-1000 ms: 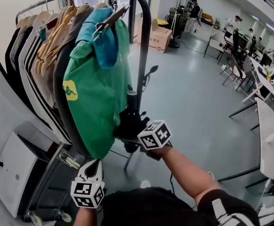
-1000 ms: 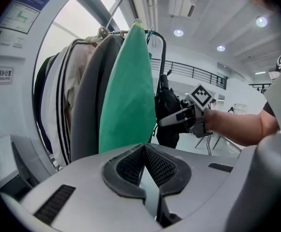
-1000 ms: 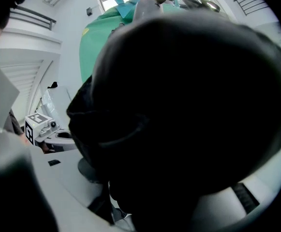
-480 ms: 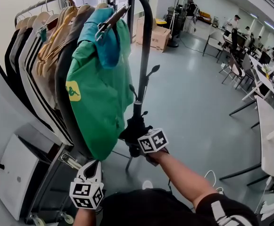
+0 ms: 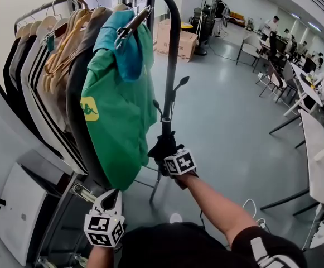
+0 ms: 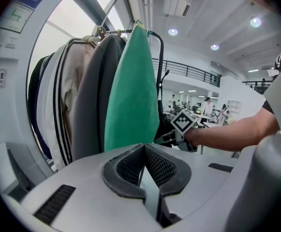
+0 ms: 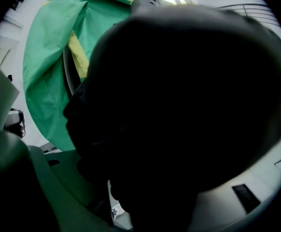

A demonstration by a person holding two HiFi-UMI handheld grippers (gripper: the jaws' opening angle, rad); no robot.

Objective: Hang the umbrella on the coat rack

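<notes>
The black folded umbrella (image 5: 162,146) sits against the coat rack's upright black post (image 5: 172,66), low down beside the green shirt (image 5: 120,116). My right gripper (image 5: 171,156) is shut on the umbrella, with its marker cube just behind it. In the right gripper view the umbrella (image 7: 179,105) fills nearly everything and hides the jaws. A small hook (image 5: 179,84) juts from the post above the umbrella. My left gripper (image 5: 108,203) hangs low at the left, jaws shut and empty (image 6: 144,148), pointing at the hanging clothes.
Jackets and striped tops on hangers (image 5: 50,66) crowd the rail left of the green shirt. A white cabinet (image 5: 14,211) stands at lower left. Cardboard boxes (image 5: 179,38) lie beyond the rack. Tables, chairs and people (image 5: 312,94) fill the right side.
My right gripper has come down with the umbrella along the rack's post and turned a little. The left gripper has stayed where it was.
</notes>
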